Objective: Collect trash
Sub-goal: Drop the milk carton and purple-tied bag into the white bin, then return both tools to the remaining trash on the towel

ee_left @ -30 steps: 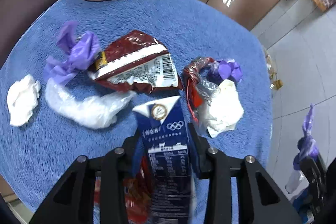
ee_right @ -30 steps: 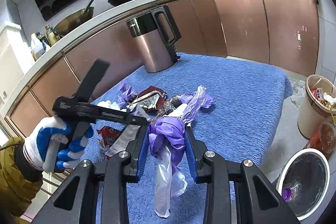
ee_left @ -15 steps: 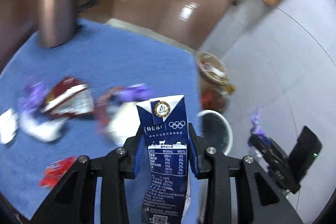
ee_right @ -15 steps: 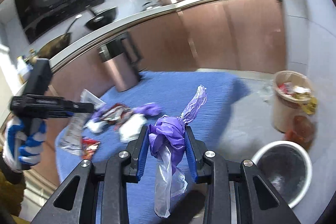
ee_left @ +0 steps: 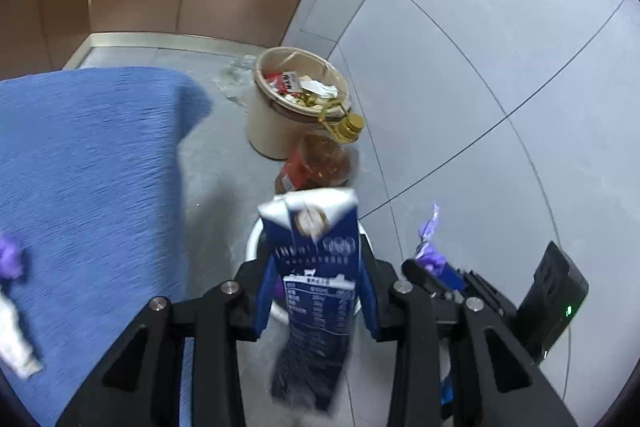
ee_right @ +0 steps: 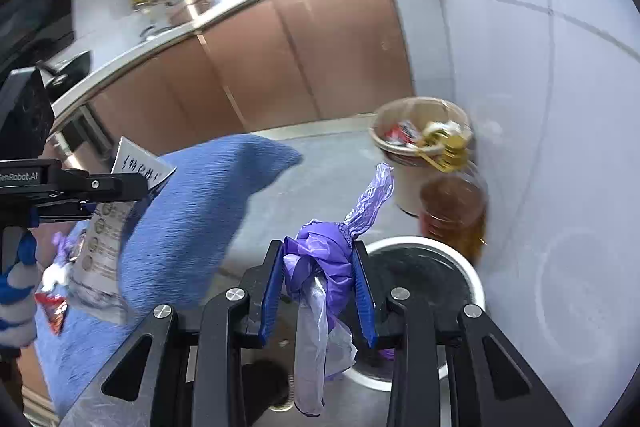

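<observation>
My left gripper [ee_left: 316, 291] is shut on a dark blue milk carton [ee_left: 316, 267] and holds it in the air past the table edge, over a white-rimmed bin [ee_left: 256, 247] on the floor. My right gripper [ee_right: 318, 279] is shut on a purple and clear plastic bag wad [ee_right: 324, 267] and holds it above the same white-rimmed bin [ee_right: 460, 267]. In the right wrist view the left gripper [ee_right: 120, 187] shows at the left with the carton [ee_right: 116, 211]. In the left wrist view the right gripper [ee_left: 432, 263] shows at the lower right.
The blue-clothed table [ee_left: 80, 167] lies to the left with purple and white scraps [ee_left: 10, 259] on it. A beige bin [ee_left: 280, 119] full of trash and an oil bottle [ee_left: 320, 163] stand on the grey floor by the wall. Brown cabinets [ee_right: 280, 67] run behind.
Both grippers have swung right, away from the table and its trash, and now hang over the floor bins. Each keeps its hold on its piece.
</observation>
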